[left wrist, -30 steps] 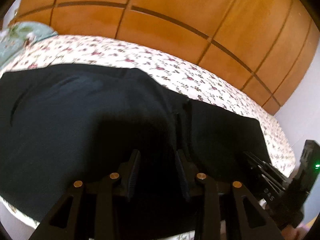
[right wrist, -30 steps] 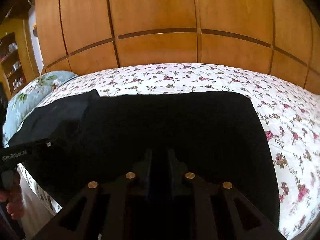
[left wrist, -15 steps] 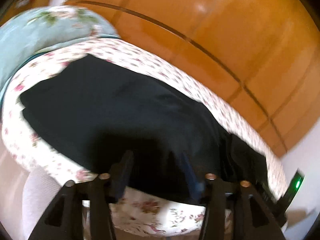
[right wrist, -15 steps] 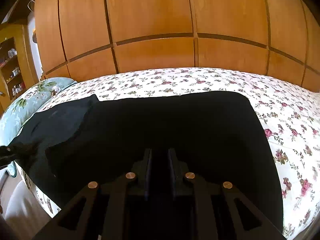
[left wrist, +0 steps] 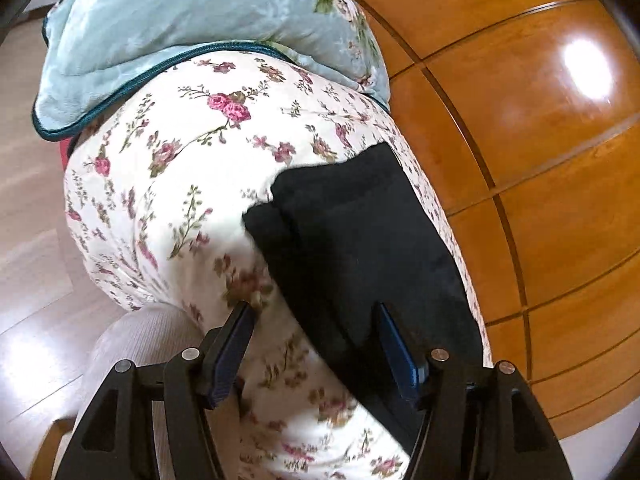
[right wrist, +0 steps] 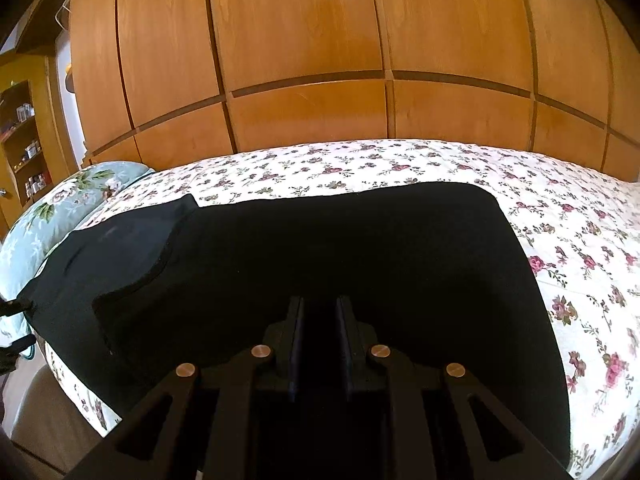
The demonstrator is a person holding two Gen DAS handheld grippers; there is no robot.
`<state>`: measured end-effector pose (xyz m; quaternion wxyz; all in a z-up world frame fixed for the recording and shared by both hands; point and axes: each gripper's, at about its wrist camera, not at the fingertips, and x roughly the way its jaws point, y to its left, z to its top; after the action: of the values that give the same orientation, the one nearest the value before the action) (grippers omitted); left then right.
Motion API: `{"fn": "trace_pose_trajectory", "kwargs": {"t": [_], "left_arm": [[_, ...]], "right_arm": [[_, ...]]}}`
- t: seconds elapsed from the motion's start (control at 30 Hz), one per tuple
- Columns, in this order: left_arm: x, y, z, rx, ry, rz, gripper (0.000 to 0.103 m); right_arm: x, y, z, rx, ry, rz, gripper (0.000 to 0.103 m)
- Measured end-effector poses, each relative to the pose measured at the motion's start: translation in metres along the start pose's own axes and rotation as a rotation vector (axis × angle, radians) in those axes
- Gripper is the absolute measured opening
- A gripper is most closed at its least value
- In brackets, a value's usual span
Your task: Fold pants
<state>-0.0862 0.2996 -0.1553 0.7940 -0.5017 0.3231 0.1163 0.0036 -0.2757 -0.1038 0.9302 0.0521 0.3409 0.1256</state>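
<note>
Black pants (right wrist: 340, 264) lie stretched across the floral bedspread (right wrist: 580, 240), one end reaching toward the pillow. My right gripper (right wrist: 320, 336) rests low on the near middle of the pants, shut on a bunch of the black cloth between its narrow pads. In the left wrist view the end of the pants (left wrist: 360, 240) lies on the bedspread (left wrist: 180, 168). My left gripper (left wrist: 314, 344) hovers over the near edge there, jaws opening wide. Its right finger (left wrist: 396, 352) is above the cloth, its left finger (left wrist: 232, 344) above the bedspread, and neither presses on anything.
A pale blue floral pillow (left wrist: 200, 20) lies just beyond the pants' end. Wooden wardrobe doors (right wrist: 320, 60) run along the far side of the bed. Shelves (right wrist: 24, 140) stand at far left. Wood floor (left wrist: 32, 280) and a pale ribbed thing (left wrist: 136, 336) lie below the bed's near edge.
My left gripper swept left along the pants to their end by the pillow, rolled, and its jaws spread wide. The right gripper stayed put and shut.
</note>
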Motion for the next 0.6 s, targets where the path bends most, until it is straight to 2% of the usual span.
{"fn": "trace_pose_trajectory", "kwargs": {"t": [0.13, 0.17, 0.2, 0.23, 0.27, 0.3, 0.4, 0.53, 0.6], "left_arm": [[0.004, -0.001, 0.013, -0.004, -0.009, -0.002, 0.062], [0.004, -0.003, 0.015, 0.0, -0.011, 0.005, 0.054], [0.006, -0.005, 0.021, 0.006, -0.009, 0.018, 0.042], [0.006, -0.007, 0.024, 0.026, -0.006, 0.035, 0.036], [0.006, -0.006, 0.026, 0.041, -0.009, 0.035, 0.025], [0.004, -0.01, 0.027, 0.062, -0.016, 0.028, 0.018], [-0.005, -0.031, 0.026, 0.151, -0.062, 0.045, 0.014], [-0.02, -0.069, 0.023, 0.277, -0.134, -0.005, 0.012], [-0.026, -0.091, 0.02, 0.341, -0.158, -0.034, 0.012]], "right_arm": [[0.002, -0.001, 0.004, 0.013, 0.026, -0.003, 0.017], [0.002, 0.0, 0.005, 0.013, 0.033, -0.005, 0.018], [0.002, 0.0, 0.006, 0.013, 0.038, -0.006, 0.018], [0.002, 0.0, 0.006, 0.014, 0.044, -0.006, 0.018], [0.003, 0.0, 0.007, 0.016, 0.048, -0.006, 0.018], [0.003, 0.0, 0.007, 0.017, 0.052, -0.006, 0.018], [0.003, -0.001, 0.007, 0.022, 0.053, -0.002, 0.018], [0.002, -0.002, 0.006, 0.029, 0.053, 0.005, 0.019], [0.001, -0.003, 0.007, 0.04, 0.056, 0.028, 0.023]]}}
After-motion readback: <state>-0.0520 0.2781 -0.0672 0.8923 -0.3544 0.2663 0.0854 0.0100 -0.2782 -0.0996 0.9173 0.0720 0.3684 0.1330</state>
